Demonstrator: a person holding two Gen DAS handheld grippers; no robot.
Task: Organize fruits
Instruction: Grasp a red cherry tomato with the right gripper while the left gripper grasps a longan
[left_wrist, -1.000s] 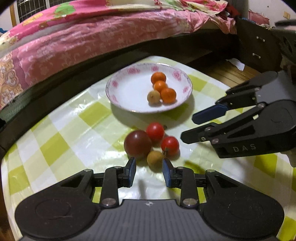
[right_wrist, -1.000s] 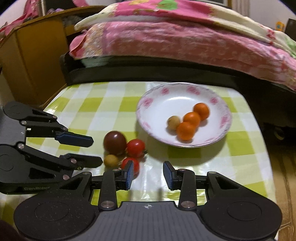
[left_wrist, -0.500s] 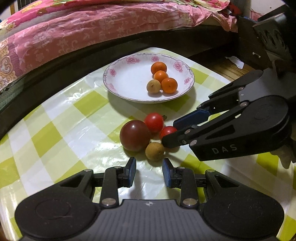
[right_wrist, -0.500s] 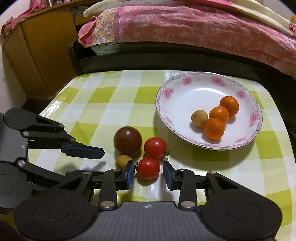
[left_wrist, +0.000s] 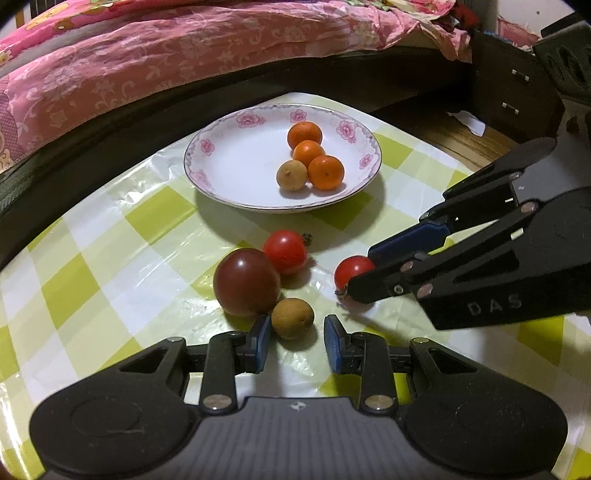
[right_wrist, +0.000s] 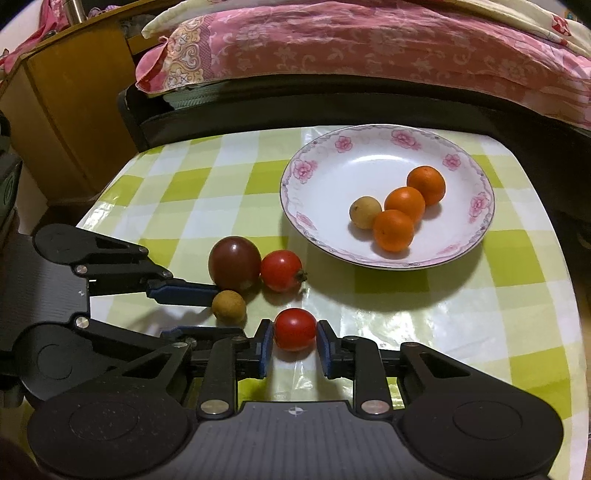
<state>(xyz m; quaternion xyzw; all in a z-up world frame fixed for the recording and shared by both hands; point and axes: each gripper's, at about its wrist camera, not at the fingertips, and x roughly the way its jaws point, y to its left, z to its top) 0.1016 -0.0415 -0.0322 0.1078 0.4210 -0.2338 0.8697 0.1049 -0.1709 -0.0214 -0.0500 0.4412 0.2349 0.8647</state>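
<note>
My right gripper (right_wrist: 294, 345) is shut on a small red tomato (right_wrist: 294, 334), its blue pads pressing both sides just above the checked tablecloth. The left wrist view shows the same tomato (left_wrist: 351, 271) in the right gripper (left_wrist: 360, 275). My left gripper (left_wrist: 295, 343) stands open, and a brown longan (left_wrist: 292, 318) sits between its fingertips, touching neither. Just behind the longan lie a dark purple tomato (left_wrist: 246, 282) and a second red tomato (left_wrist: 285, 251). The flowered white plate (left_wrist: 236, 166) beyond holds three small oranges (left_wrist: 325, 172) and another longan (left_wrist: 291, 175).
The small table (right_wrist: 517, 258) has a green and white checked plastic cover. A bed with a pink quilt (right_wrist: 369, 55) runs along its far side. A wooden cabinet (right_wrist: 66, 110) stands at the left, and a dark drawer unit (left_wrist: 513, 99) at the right.
My right gripper came down around the nearest red tomato and closed on it, drawing it a little away from the other fruits. My left gripper moved in closer to the longan.
</note>
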